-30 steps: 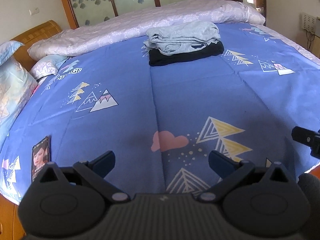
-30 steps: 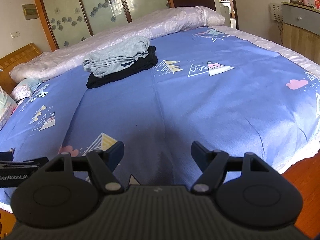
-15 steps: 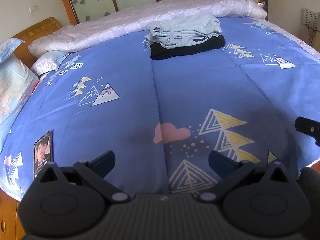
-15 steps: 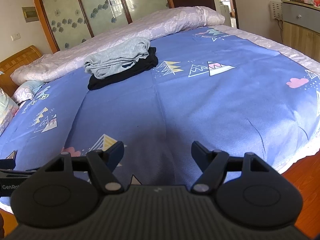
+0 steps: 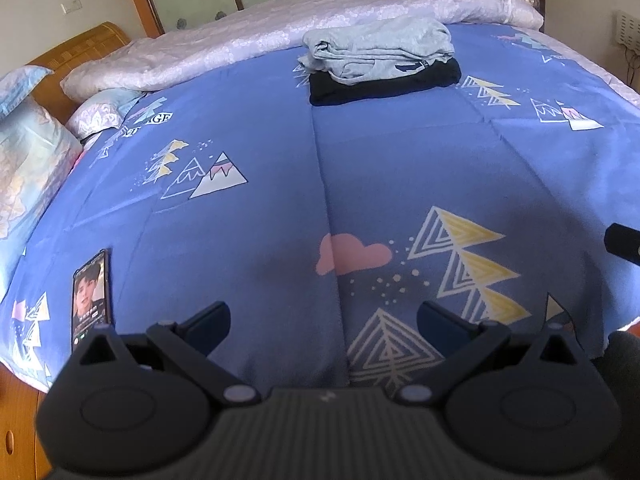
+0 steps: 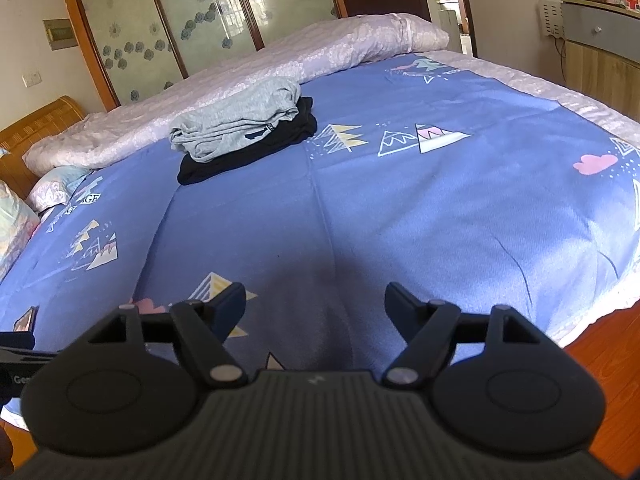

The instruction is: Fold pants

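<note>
Both grippers hover over the near part of a blue patterned bed [image 5: 400, 152], jaws spread wide with nothing between them: the left gripper [image 5: 324, 320] and the right gripper [image 6: 316, 300]. Folded grey pants [image 5: 380, 48] lie on top of folded black pants [image 5: 384, 84] at the far side, well apart from both. A phone [image 5: 91, 292] rests near the bed's left edge.

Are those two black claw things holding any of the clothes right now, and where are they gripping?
Nothing is held. The left gripper and right gripper both stand open over the bare blue bedsheet; the folded grey pants lie far off, untouched.
</note>
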Motion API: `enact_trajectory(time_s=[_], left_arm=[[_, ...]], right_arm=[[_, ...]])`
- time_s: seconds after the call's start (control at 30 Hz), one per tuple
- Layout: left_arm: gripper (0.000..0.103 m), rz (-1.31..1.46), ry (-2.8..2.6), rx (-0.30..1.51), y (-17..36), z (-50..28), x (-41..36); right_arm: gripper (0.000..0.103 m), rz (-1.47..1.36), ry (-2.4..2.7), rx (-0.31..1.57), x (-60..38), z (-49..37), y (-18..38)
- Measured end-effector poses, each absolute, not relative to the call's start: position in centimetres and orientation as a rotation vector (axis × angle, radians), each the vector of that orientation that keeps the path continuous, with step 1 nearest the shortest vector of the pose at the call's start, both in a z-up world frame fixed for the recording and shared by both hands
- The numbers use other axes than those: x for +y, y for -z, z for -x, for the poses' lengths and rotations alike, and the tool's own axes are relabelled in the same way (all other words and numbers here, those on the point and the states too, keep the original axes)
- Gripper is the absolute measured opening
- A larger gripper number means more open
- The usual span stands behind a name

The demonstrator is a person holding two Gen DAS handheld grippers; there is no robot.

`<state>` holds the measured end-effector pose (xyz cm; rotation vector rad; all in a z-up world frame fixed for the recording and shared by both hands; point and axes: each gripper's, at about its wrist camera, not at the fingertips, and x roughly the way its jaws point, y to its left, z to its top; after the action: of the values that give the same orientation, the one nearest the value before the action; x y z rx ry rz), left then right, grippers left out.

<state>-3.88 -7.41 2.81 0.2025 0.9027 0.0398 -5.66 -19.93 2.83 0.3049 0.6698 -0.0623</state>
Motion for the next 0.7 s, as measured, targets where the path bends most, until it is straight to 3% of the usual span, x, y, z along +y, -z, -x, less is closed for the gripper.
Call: enact_trajectory(time_s=[0.7], left_arm=[[0.103,-0.189,-0.069,0.911,-3.07,3.61,-6.72]], right_arm=[[0.081,-0.316,0.059,0.667,-20.07,5.70,-2.85]])
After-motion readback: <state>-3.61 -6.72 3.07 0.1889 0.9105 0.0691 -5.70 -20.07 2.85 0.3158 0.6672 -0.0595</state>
